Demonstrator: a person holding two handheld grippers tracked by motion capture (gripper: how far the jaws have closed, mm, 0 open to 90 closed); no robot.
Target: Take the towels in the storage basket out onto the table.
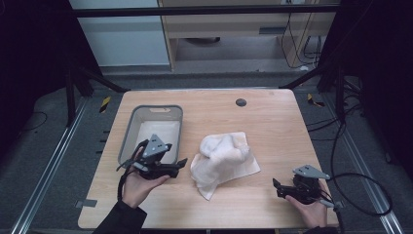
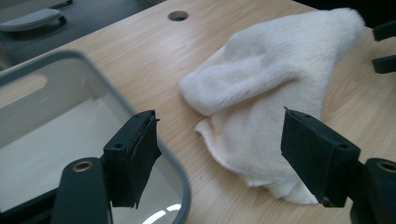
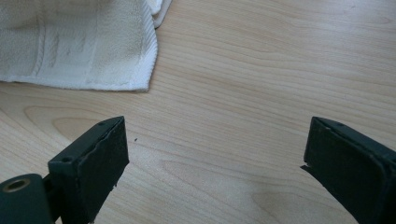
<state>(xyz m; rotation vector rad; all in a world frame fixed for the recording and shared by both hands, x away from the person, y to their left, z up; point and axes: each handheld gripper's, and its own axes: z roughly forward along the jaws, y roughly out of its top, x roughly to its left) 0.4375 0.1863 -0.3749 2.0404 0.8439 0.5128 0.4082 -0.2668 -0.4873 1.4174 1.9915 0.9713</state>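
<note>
Here the white towel (image 1: pixel 224 158) lies crumpled in the middle of the wooden table (image 1: pixel 272 122), just right of the grey bin (image 1: pixel 127 131). The left gripper (image 1: pixel 182 162) is near its left edge w/ jaws wide, nothing between them. The right gripper (image 1: pixel 276 187) rests apart, near the front right, jaws also wide and empty. The towel looks soft, light and floppy, so it will sag when lifted; probably best to pinch a hem or corner, e.g. the near-right corner (image 3: pixel 140 79).

towel (image 3: pixel 79 44): cut off top and left | bin (image 2: pixel 183 186): cut off left, bottom
</note>
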